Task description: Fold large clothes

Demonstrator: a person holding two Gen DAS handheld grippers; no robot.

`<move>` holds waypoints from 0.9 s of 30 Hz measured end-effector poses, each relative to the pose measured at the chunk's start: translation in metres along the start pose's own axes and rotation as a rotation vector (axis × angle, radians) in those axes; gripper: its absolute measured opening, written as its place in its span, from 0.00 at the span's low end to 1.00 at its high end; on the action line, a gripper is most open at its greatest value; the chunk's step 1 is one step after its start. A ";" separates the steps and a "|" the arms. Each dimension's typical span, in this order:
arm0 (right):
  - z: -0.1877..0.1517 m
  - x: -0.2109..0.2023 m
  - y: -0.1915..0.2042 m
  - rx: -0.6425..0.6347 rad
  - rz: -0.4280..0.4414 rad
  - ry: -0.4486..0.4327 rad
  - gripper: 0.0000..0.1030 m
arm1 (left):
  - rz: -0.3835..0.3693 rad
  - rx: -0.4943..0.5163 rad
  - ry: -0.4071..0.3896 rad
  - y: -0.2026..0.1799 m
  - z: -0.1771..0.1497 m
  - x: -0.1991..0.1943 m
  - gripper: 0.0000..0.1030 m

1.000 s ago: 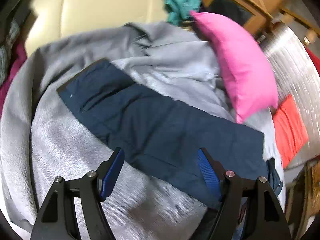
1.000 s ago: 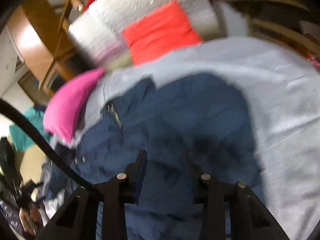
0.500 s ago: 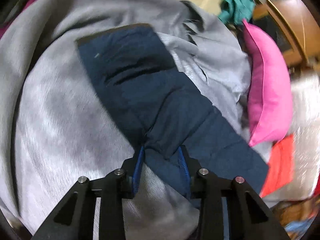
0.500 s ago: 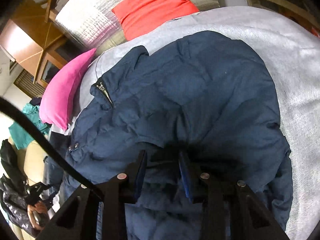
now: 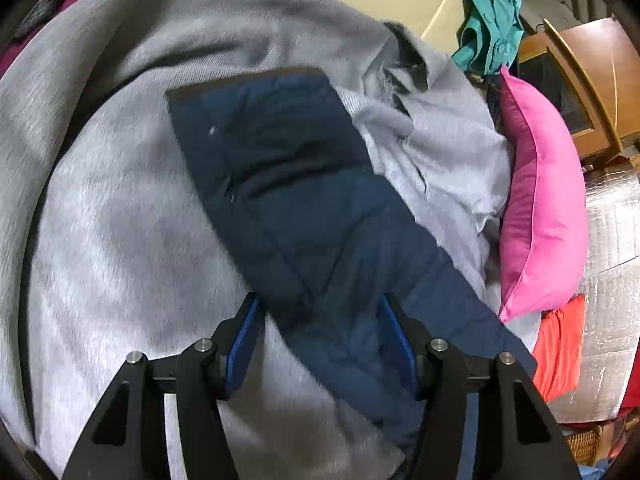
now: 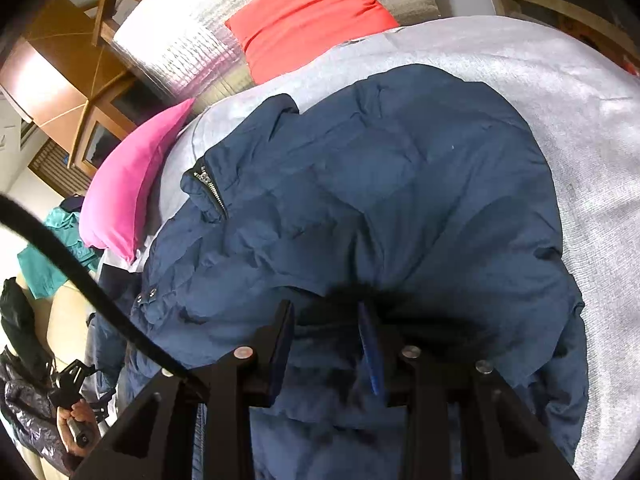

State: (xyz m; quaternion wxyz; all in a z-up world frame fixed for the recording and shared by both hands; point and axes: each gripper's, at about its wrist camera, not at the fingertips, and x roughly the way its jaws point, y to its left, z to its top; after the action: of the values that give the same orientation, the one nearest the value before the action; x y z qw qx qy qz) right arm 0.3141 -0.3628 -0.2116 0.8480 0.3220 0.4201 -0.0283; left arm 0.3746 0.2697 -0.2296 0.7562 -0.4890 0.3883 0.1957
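The left gripper (image 5: 320, 336) is opening its jaws around the navy sleeve (image 5: 288, 184), which is running straight ahead of it over the grey blanket (image 5: 104, 240). The sleeve cloth is lying between the blue pads, yet they are no longer pinching it, so the sleeve is resting released on the blanket.

The right gripper (image 6: 326, 344) is keeping its jaws narrow, with a dark bunch of the navy padded jacket (image 6: 400, 184) gathered between the pads; it looks clenched on that fold. The jacket body is spreading ahead of and to both sides of this gripper, its collar zip (image 6: 210, 188) sitting ahead and to the left.

Further out, the pink cushion (image 5: 540, 208) is lying to the right of the left gripper, just beside the sleeve's far edge.

To do this step well, the left jaws should probably be clearing the sleeve fully before lifting, so the cloth is not dragging and undoing the fold, while the right grip is holding the body steady.
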 end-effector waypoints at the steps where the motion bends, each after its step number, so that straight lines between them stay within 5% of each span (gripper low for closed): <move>1: 0.000 0.000 0.000 0.001 0.000 -0.001 0.37 | -0.011 -0.002 -0.006 0.000 0.002 0.001 0.55; 4: -0.001 -0.002 0.000 0.006 0.006 -0.007 0.37 | -0.012 -0.004 -0.015 0.002 0.003 0.002 0.26; 8: -0.001 -0.007 -0.003 0.030 0.022 -0.026 0.36 | 0.002 0.082 -0.062 -0.020 -0.004 -0.010 0.10; 11: 0.000 -0.020 -0.001 0.015 0.012 -0.071 0.36 | -0.018 0.240 -0.118 -0.058 -0.019 -0.033 0.09; 19: 0.009 -0.080 -0.011 0.031 -0.021 -0.273 0.36 | -0.348 0.762 -0.207 -0.168 -0.135 -0.107 0.09; 23: 0.015 -0.093 -0.034 0.120 -0.032 -0.293 0.37 | -0.479 0.976 -0.138 -0.200 -0.213 -0.113 0.09; 27: 0.018 -0.100 -0.054 0.182 -0.030 -0.288 0.38 | -0.501 1.171 -0.026 -0.219 -0.292 -0.091 0.09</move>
State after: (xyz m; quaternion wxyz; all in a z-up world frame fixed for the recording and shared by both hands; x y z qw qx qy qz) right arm 0.2450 -0.4380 -0.1593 0.8663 0.3837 0.2947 -0.1247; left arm 0.3501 -0.0801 -0.0942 0.9257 -0.0680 0.2955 -0.2261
